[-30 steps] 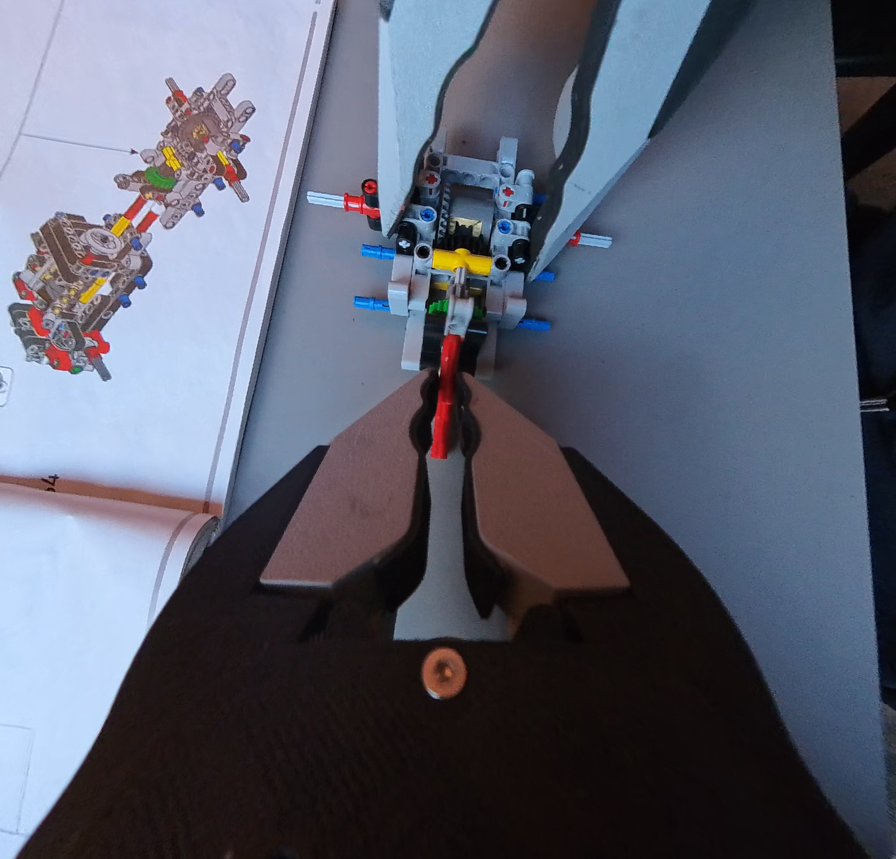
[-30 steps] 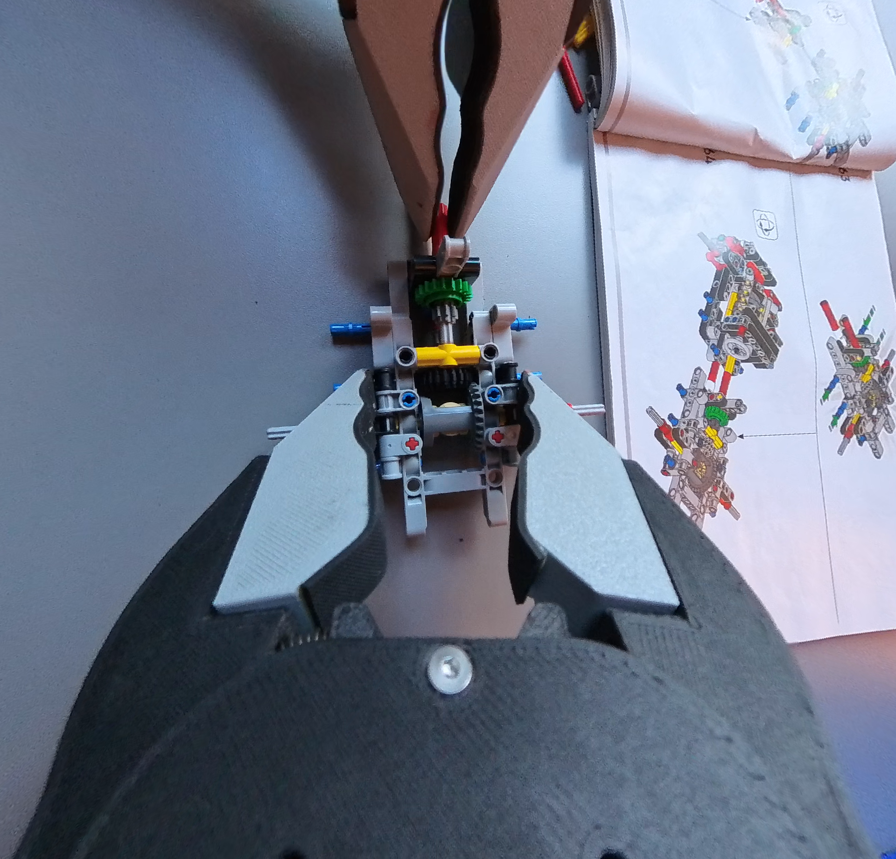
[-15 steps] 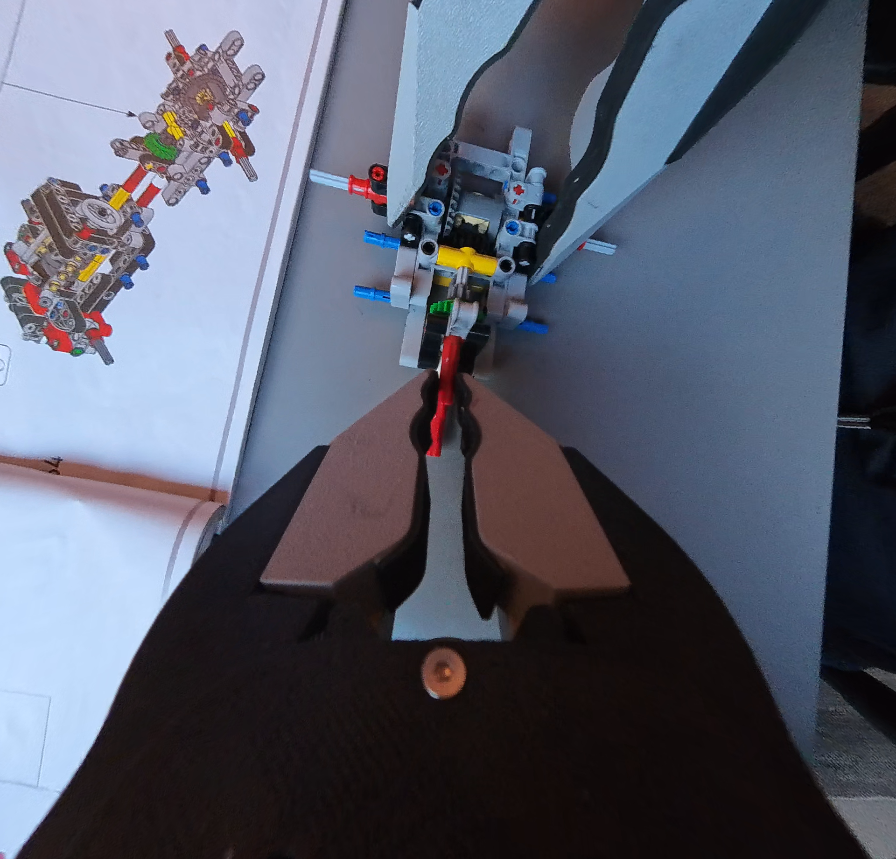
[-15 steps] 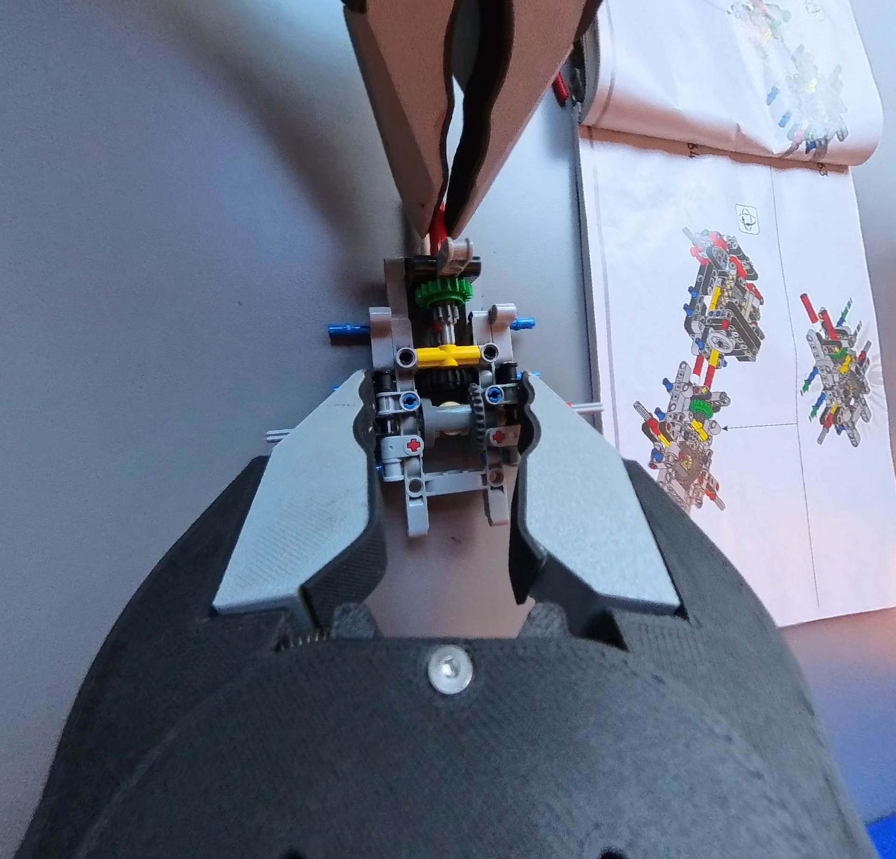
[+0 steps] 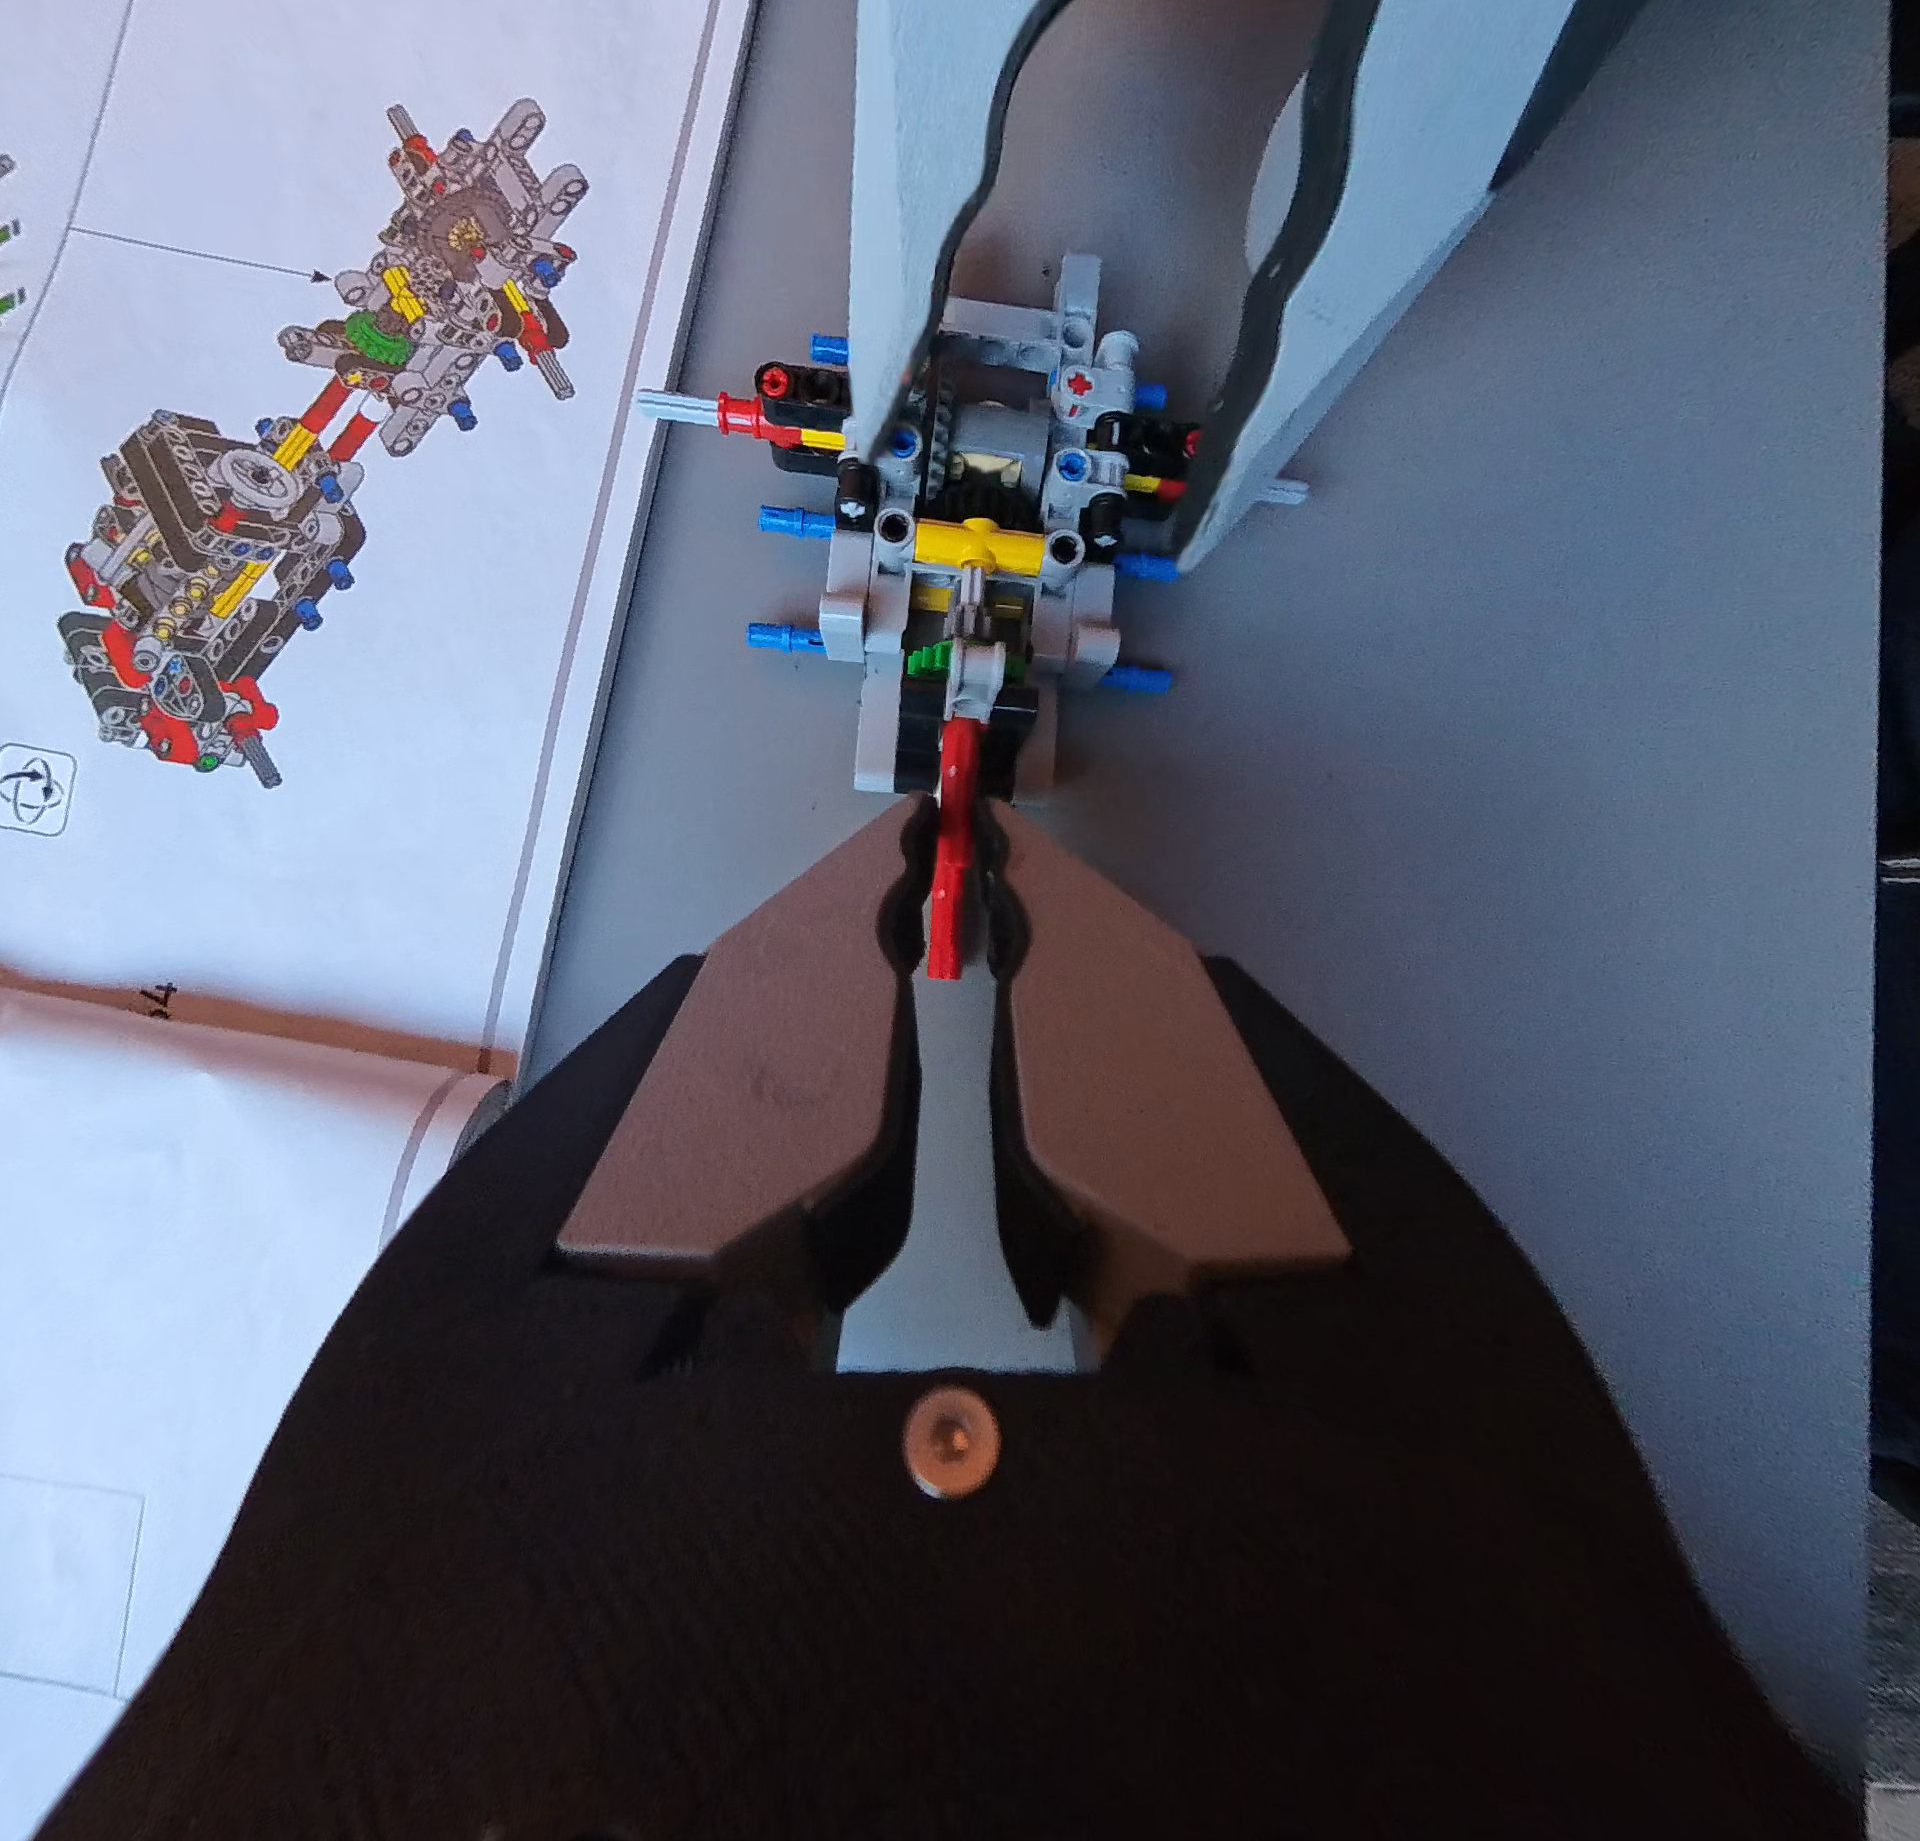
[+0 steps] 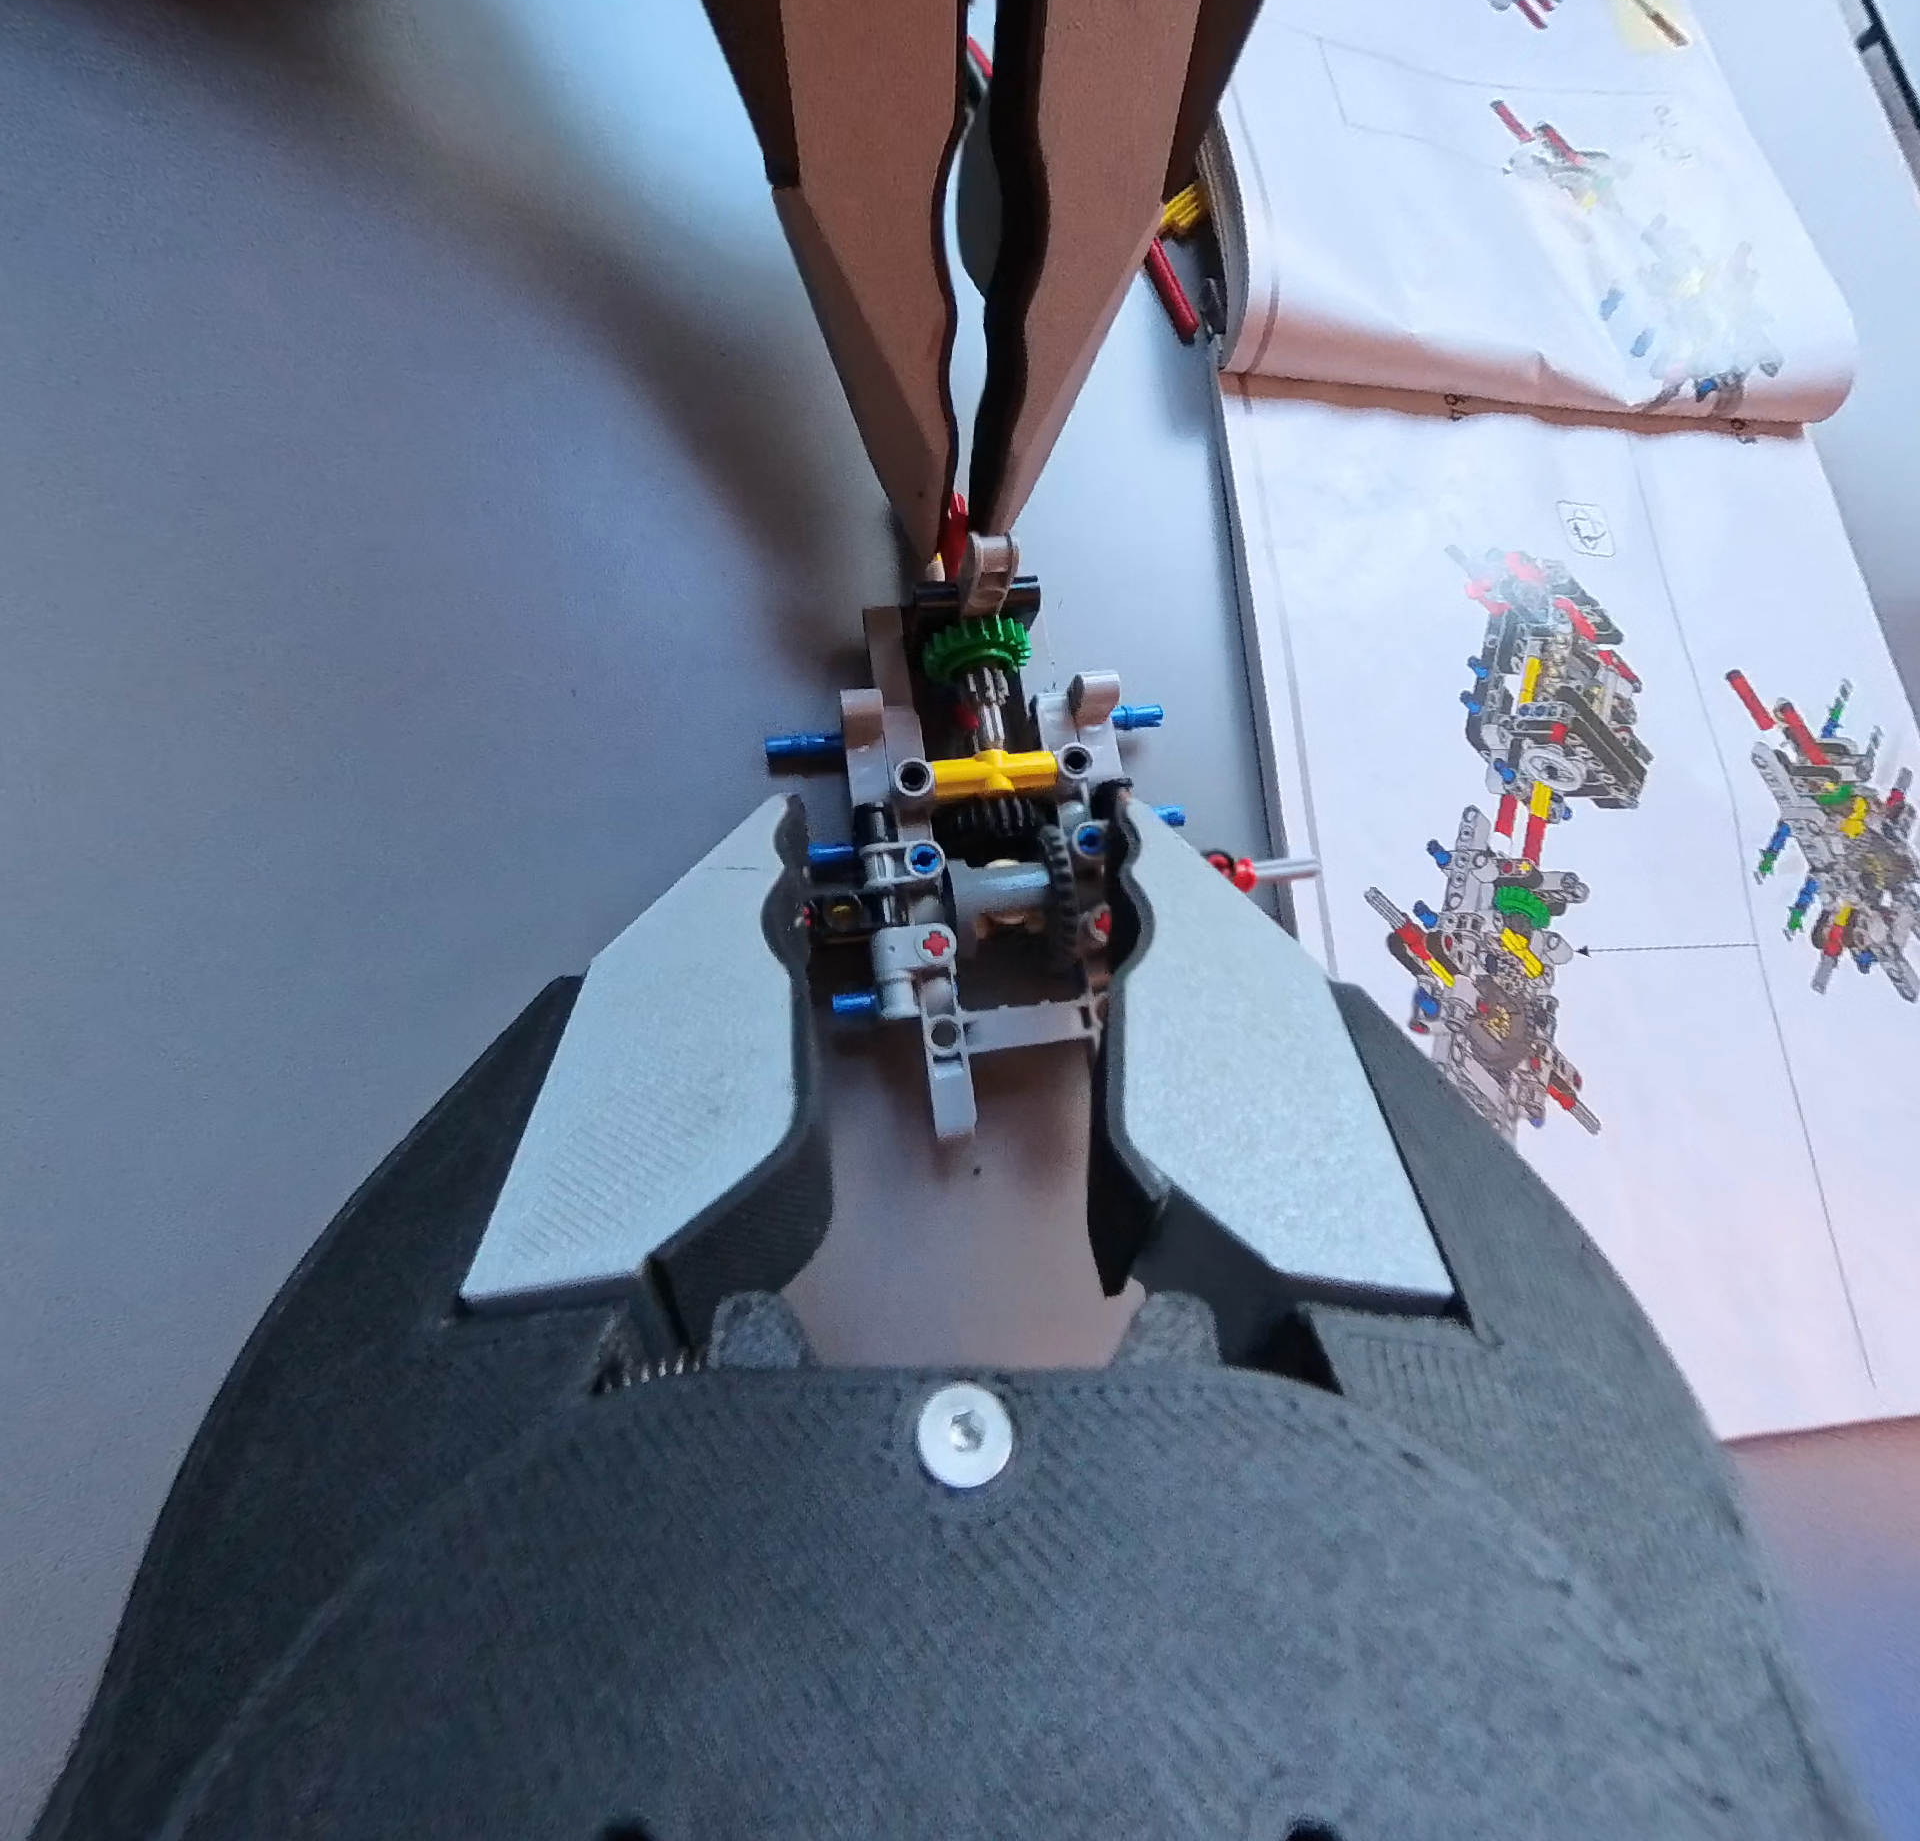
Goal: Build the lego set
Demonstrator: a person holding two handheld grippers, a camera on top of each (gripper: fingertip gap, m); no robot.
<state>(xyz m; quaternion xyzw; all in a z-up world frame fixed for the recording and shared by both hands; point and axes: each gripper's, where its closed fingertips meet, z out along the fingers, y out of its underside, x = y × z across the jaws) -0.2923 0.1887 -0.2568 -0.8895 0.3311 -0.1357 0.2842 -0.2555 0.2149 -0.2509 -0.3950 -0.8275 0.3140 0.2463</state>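
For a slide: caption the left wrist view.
Left tongs pinch a red axle at the gear assembly gripped by right tongs.

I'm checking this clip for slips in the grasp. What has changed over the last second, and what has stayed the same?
The brick assembly has twisted slightly between the right gripper fingers, and that gripper now tilts more steeply. Unchanged: the left gripper still pinches the red axle at the model's end, the right still clamps the model, and the instruction booklet lies alongside.
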